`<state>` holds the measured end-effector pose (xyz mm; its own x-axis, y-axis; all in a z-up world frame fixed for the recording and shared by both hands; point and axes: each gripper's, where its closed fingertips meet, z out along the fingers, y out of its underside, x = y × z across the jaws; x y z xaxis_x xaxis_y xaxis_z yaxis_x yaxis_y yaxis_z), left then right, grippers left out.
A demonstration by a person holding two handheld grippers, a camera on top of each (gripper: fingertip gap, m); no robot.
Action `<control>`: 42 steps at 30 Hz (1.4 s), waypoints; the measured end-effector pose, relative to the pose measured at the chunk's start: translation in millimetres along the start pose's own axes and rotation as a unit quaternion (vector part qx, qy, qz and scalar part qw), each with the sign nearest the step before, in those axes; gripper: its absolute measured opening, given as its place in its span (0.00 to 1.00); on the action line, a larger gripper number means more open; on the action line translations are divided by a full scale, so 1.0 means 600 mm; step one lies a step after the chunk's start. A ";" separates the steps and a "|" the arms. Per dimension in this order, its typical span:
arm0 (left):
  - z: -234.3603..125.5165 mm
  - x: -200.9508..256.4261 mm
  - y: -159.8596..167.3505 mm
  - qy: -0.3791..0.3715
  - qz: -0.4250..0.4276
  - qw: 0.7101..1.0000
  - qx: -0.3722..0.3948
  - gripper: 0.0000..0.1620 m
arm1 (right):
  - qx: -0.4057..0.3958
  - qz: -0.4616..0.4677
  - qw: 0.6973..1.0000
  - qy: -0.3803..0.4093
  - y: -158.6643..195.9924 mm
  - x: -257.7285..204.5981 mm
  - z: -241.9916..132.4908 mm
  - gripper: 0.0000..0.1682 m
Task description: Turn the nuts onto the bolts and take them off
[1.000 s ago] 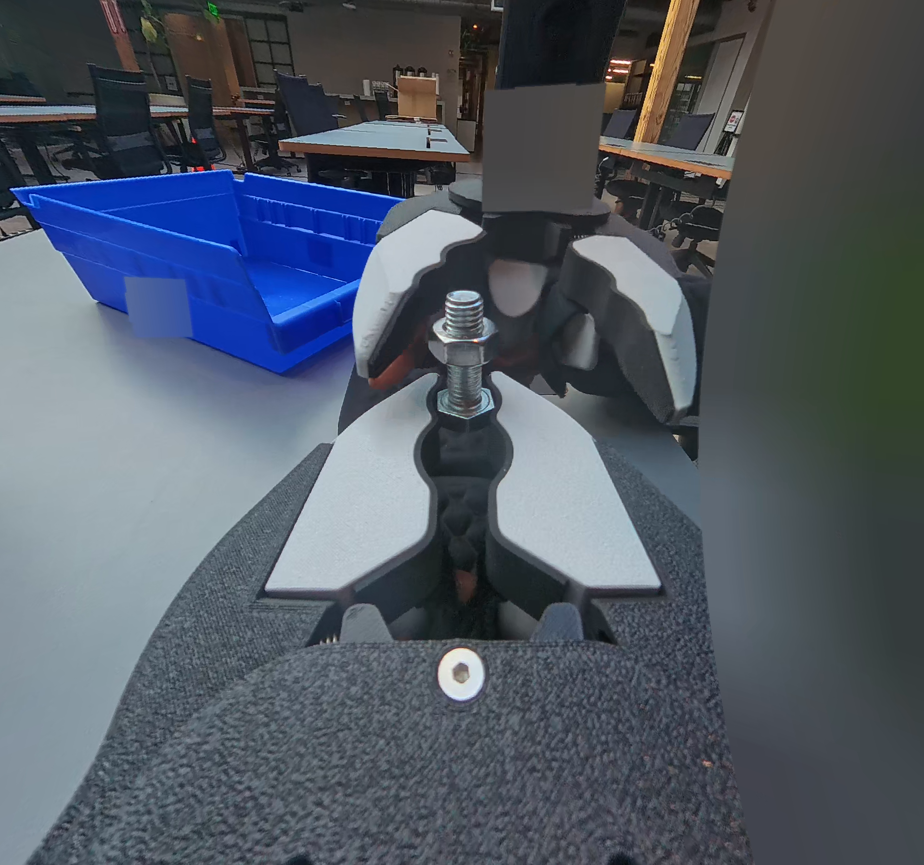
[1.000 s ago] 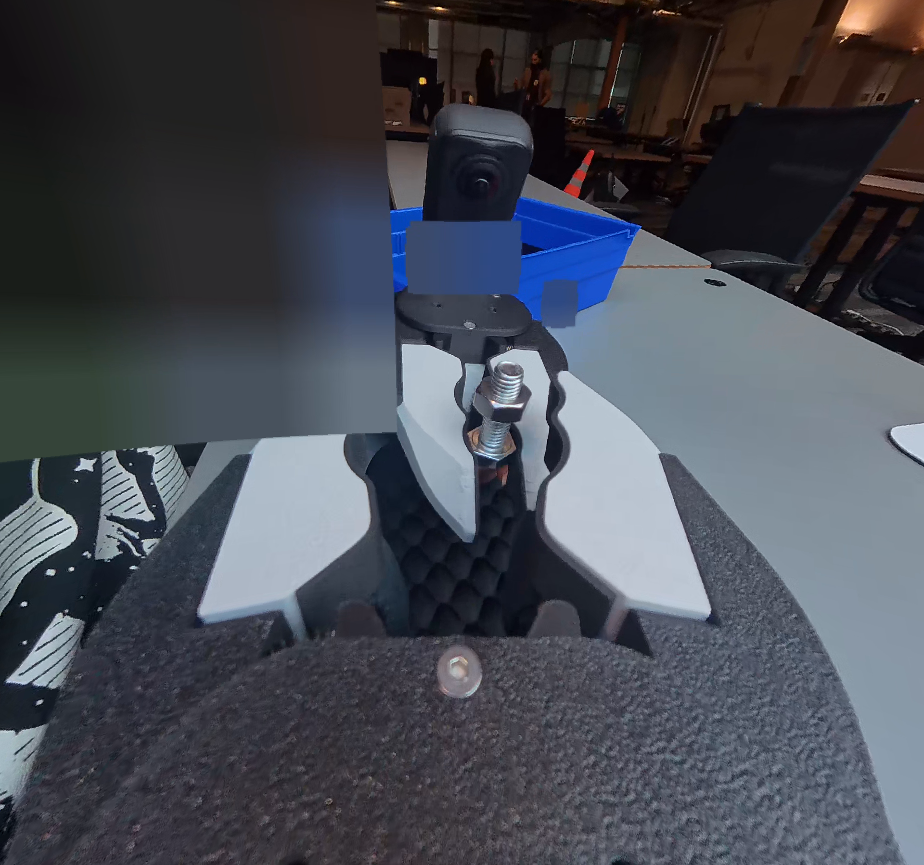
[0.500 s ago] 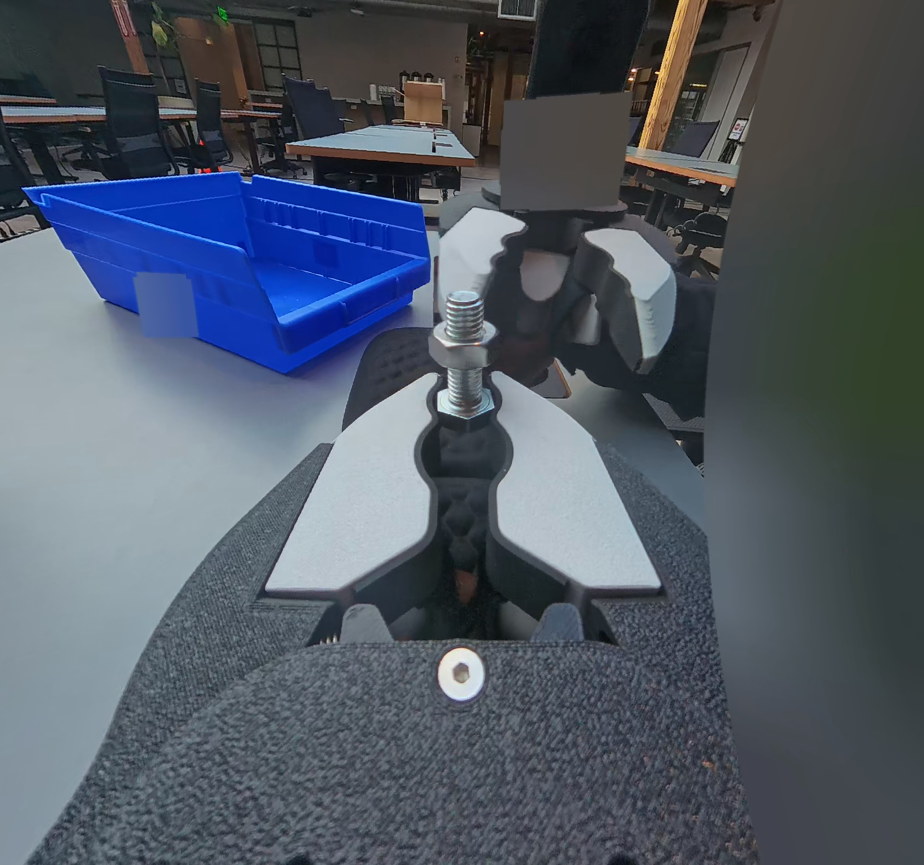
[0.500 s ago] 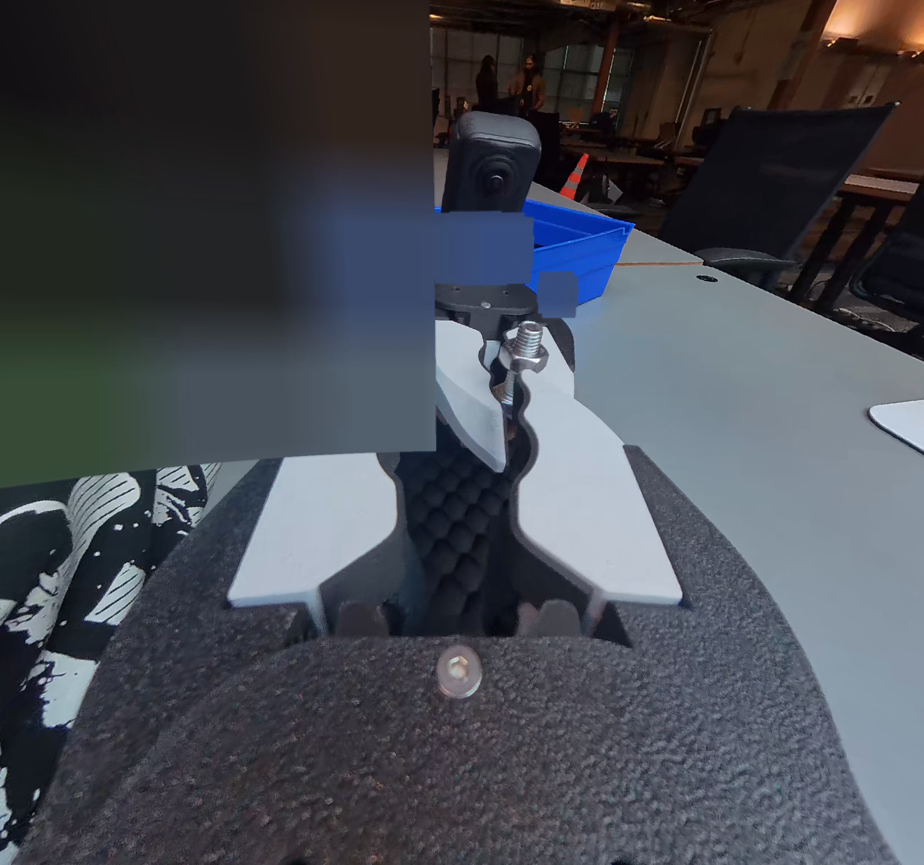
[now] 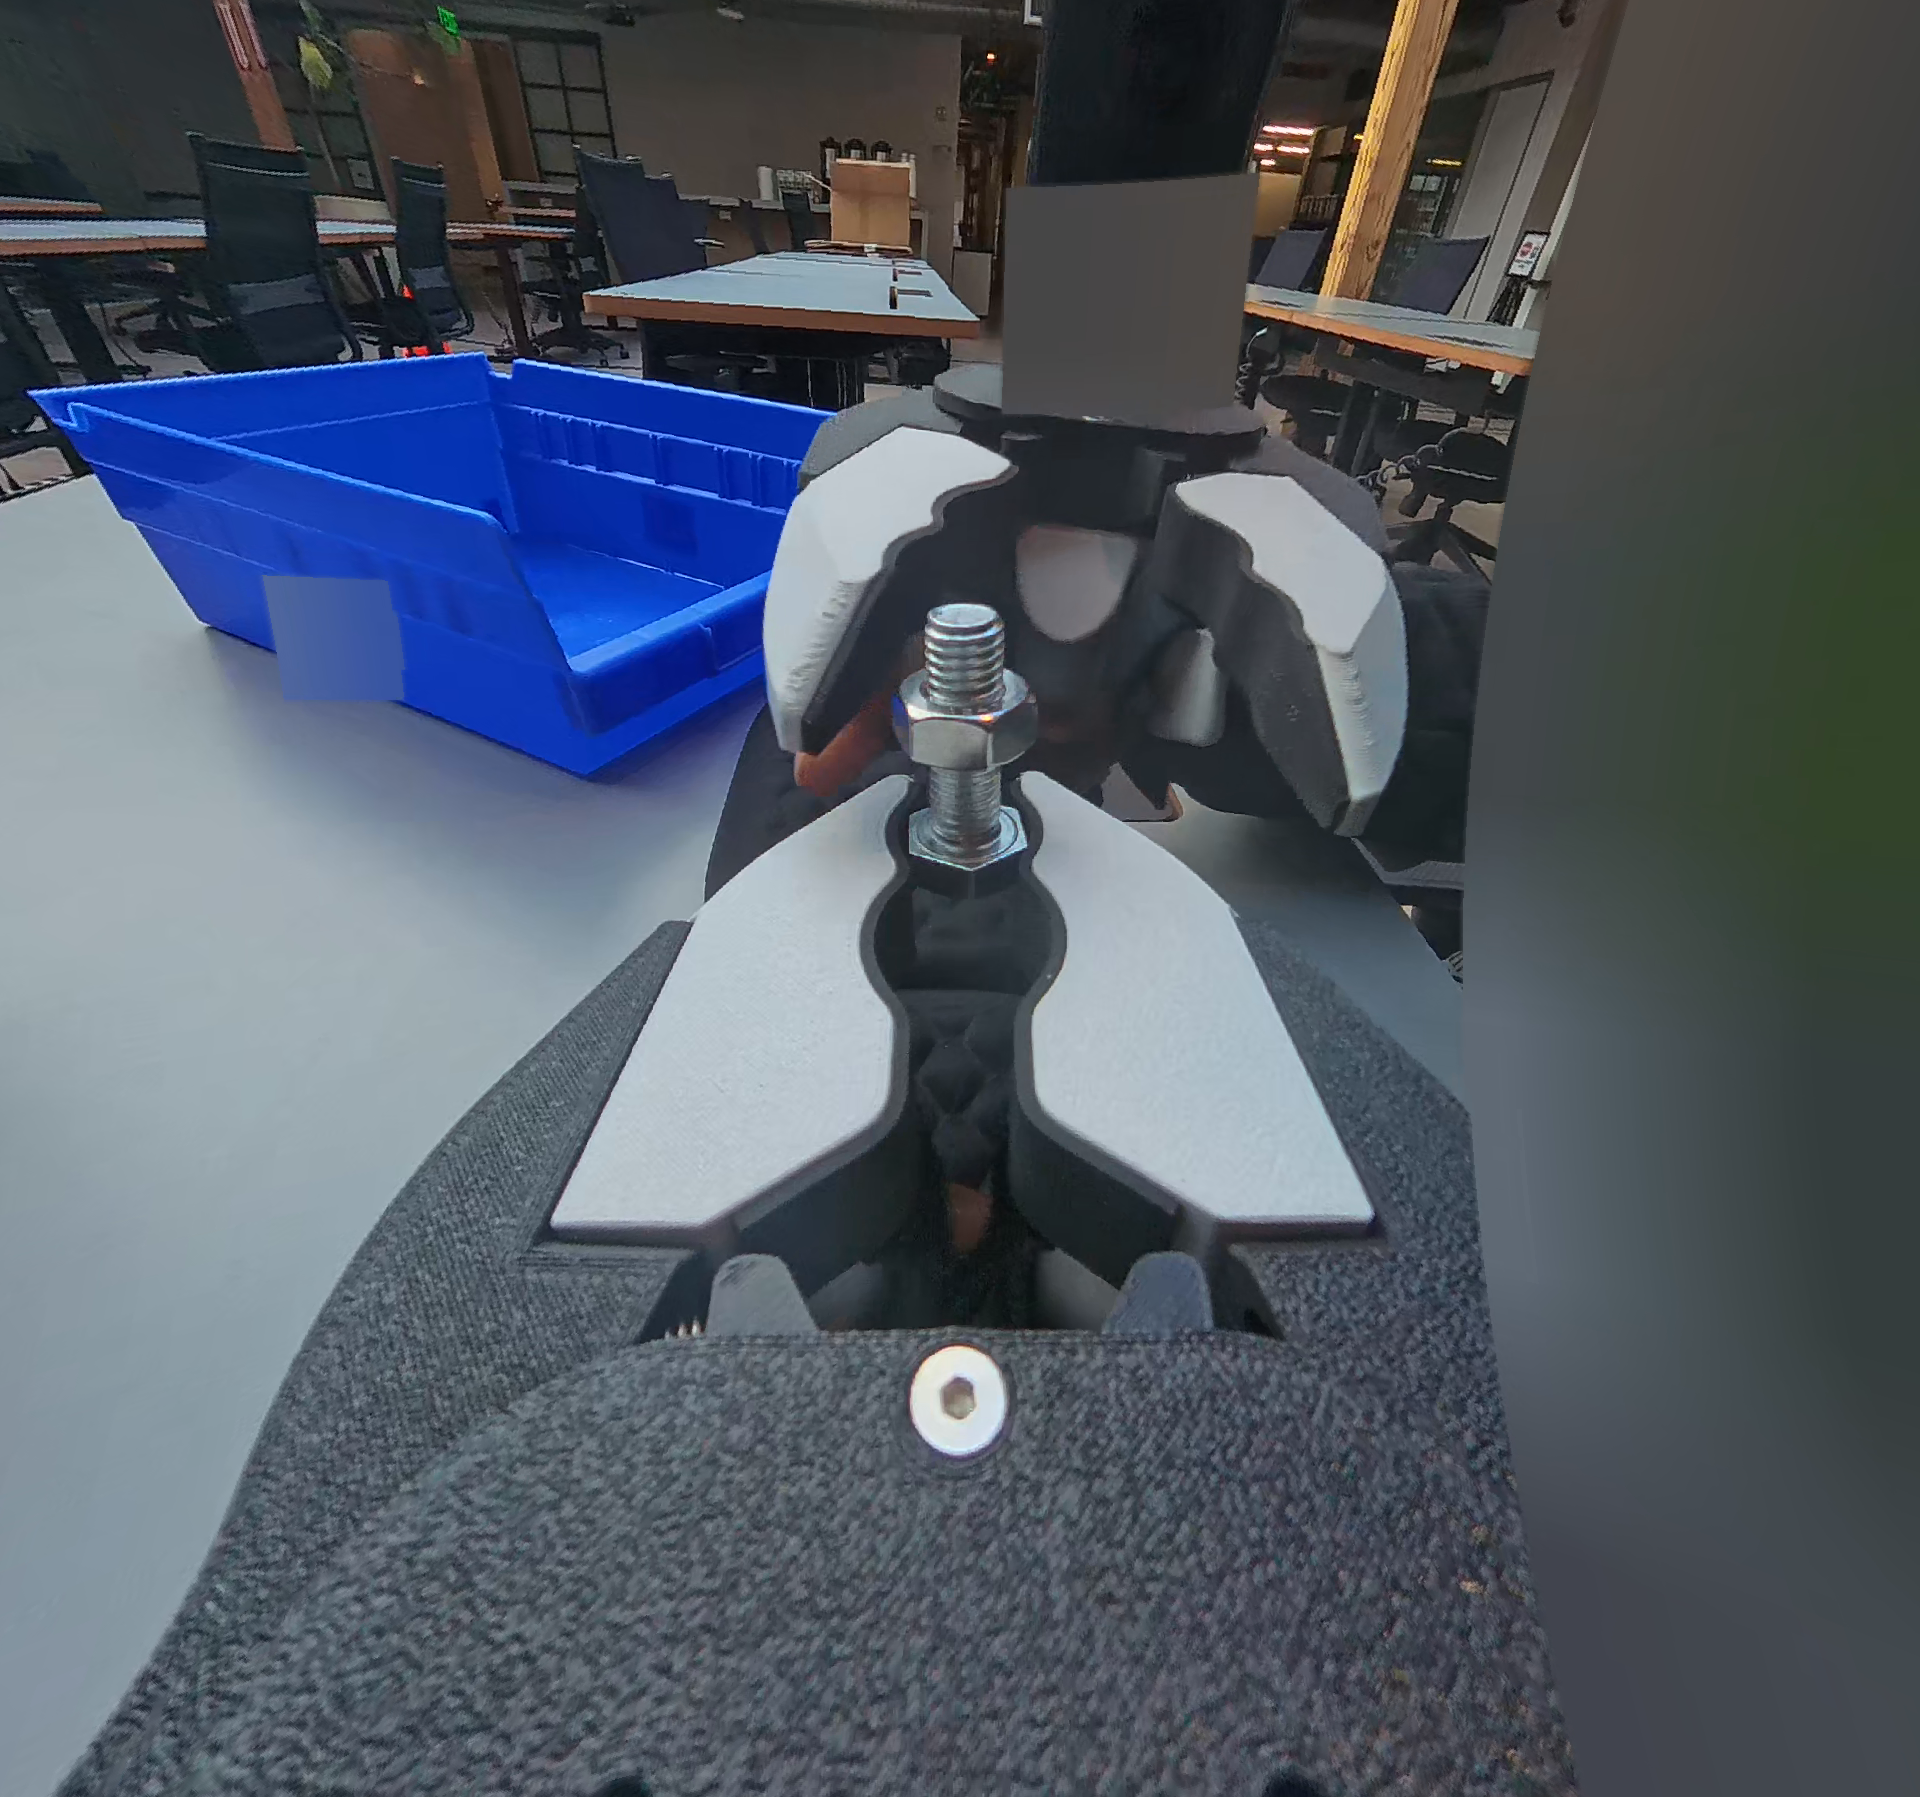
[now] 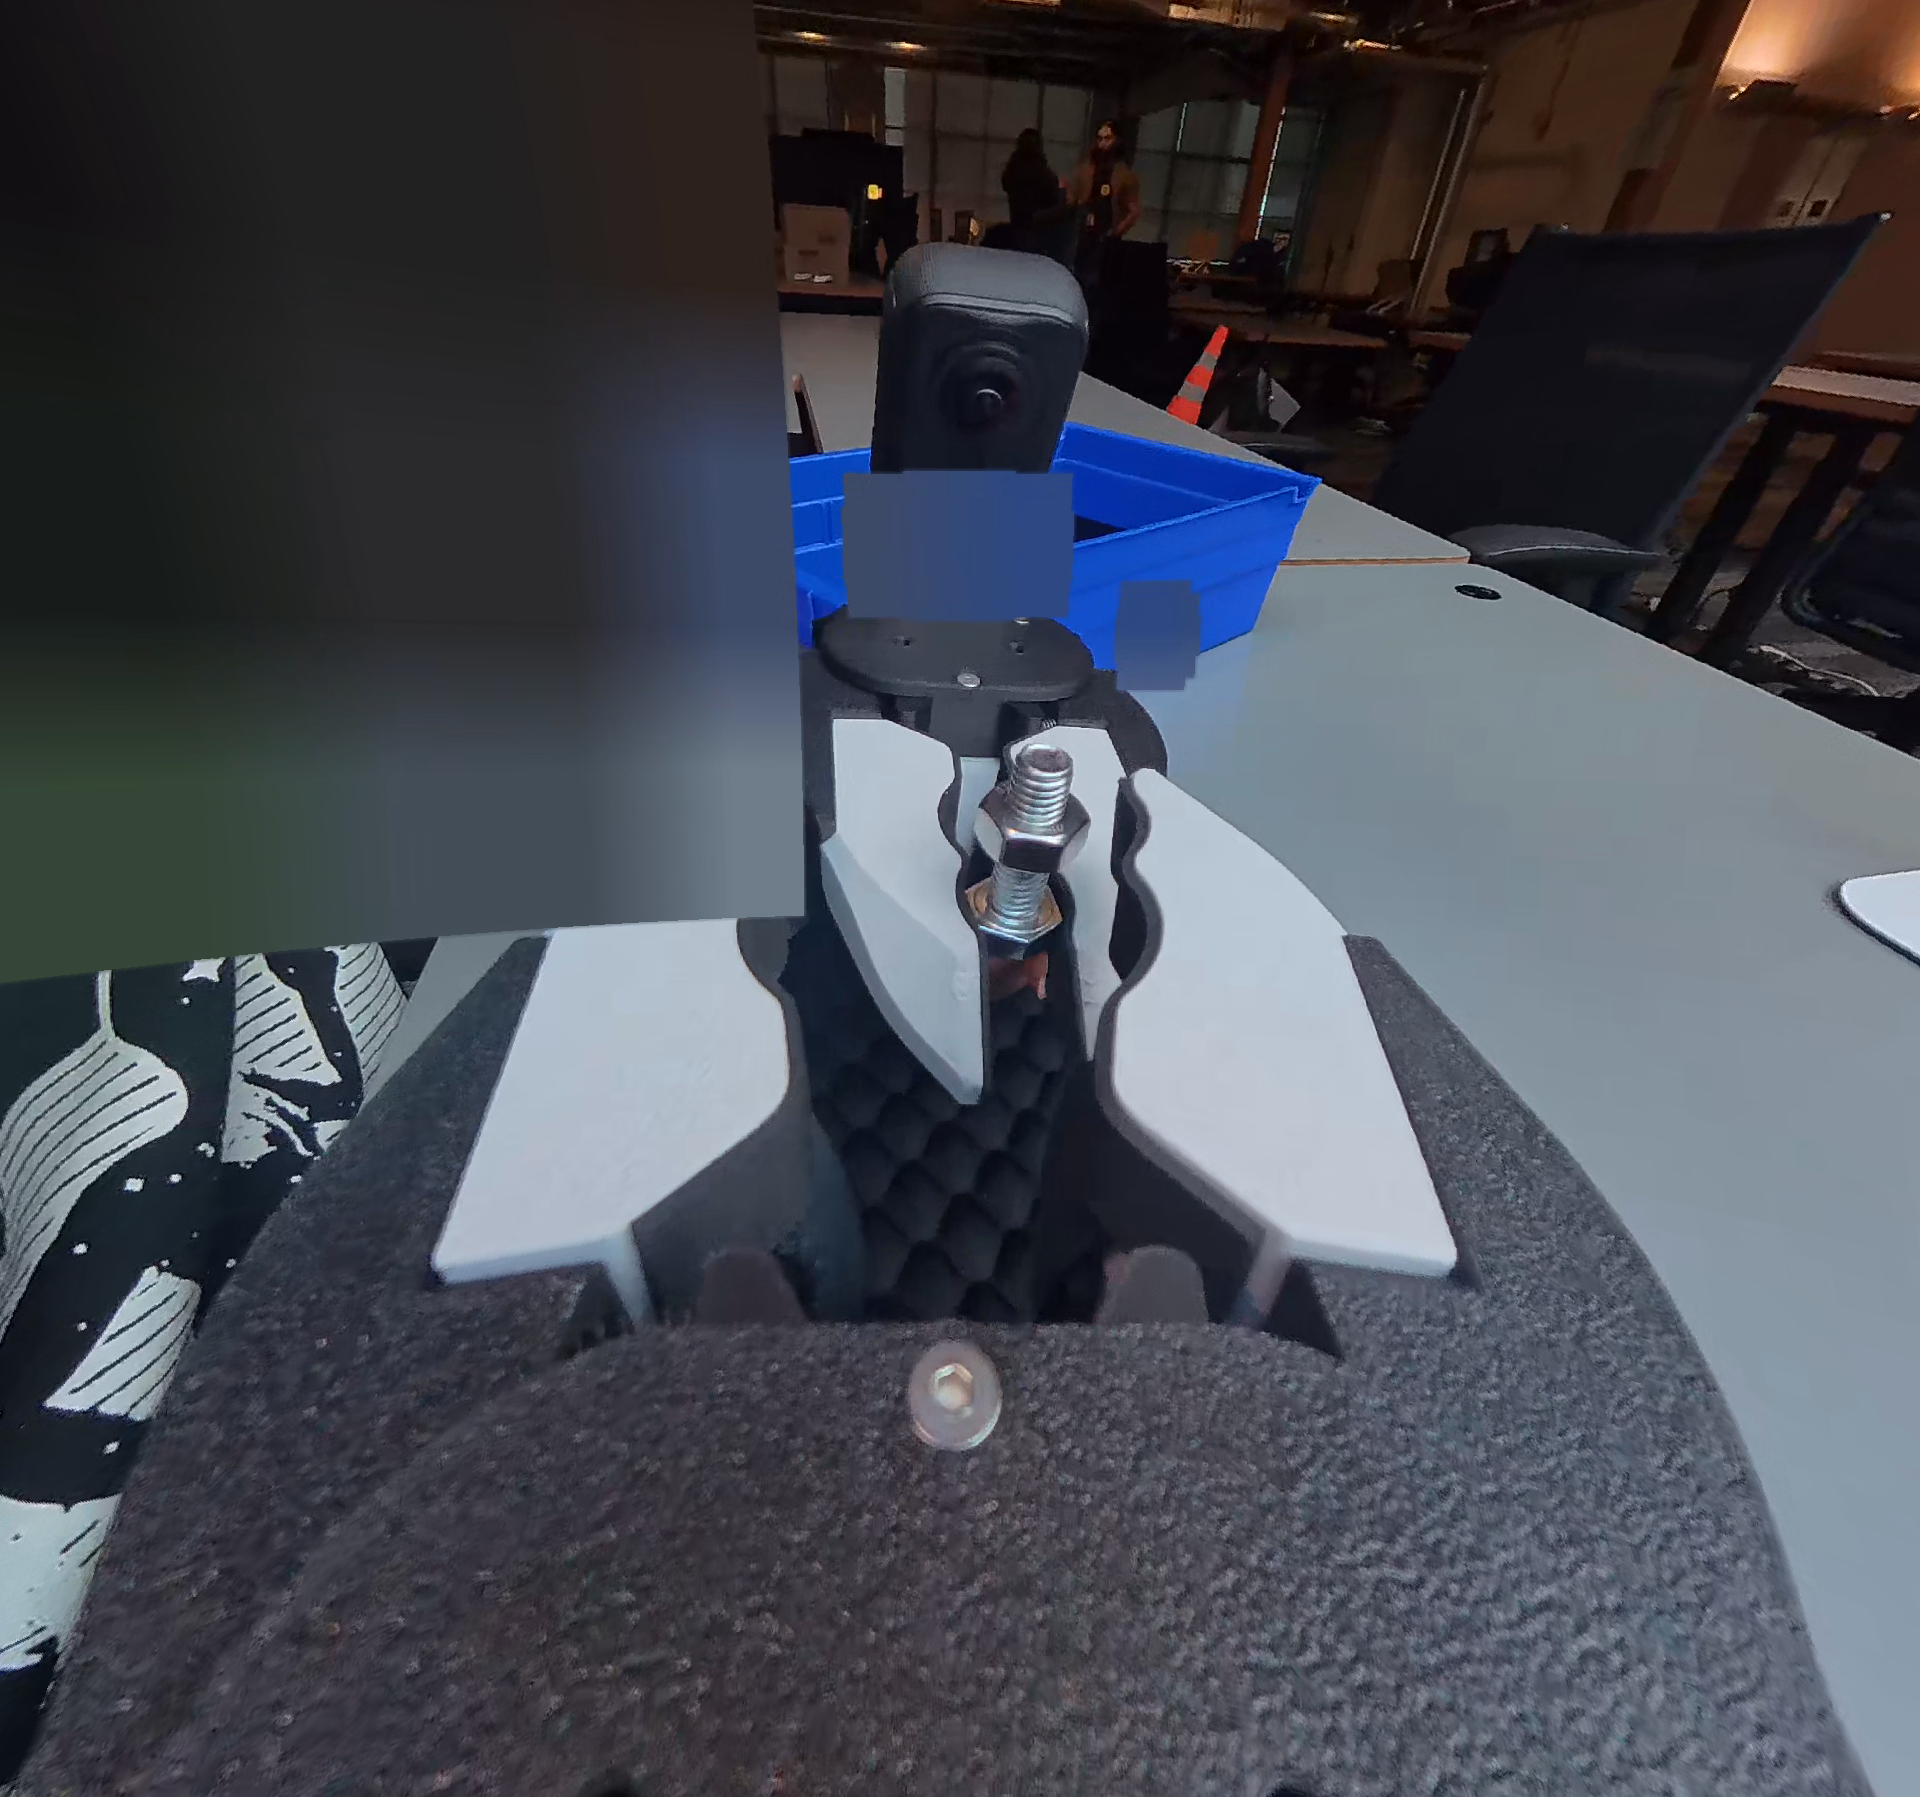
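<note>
1. The blue bin (image 5: 436, 542) sits on the grey surface (image 5: 260, 916), off to the left of the bolt (image 5: 964, 708) and a little behind it.
2. The left tool (image 5: 964, 812) has its two fingers drawn together on the bolt's hex head, and the bolt stands upright between the tips.
3. The nut (image 5: 966, 717) sits partway down the bolt's thread, above the head, with bare thread showing over it.
4. The right tool (image 5: 1081, 625) faces the bolt from the far side with its fingers spread apart; one finger (image 5: 852, 594) reaches just behind the nut and the other stands well off to the right of the bolt. Nothing is in its grip.
</note>
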<state>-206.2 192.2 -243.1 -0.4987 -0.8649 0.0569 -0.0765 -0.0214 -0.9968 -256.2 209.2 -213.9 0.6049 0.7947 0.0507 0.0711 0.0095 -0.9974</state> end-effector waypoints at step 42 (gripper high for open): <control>-0.001 -0.002 -0.001 -0.005 -0.001 1.000 0.004 0.09 | -0.007 -0.003 1.000 0.016 0.006 0.003 -0.025 0.25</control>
<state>-206.2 193.4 -242.4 -0.4906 -0.8694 0.0589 -0.0716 -0.0272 -0.9971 -242.7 201.8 -216.6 0.6291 0.7751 0.0589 0.0853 0.0065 -0.9963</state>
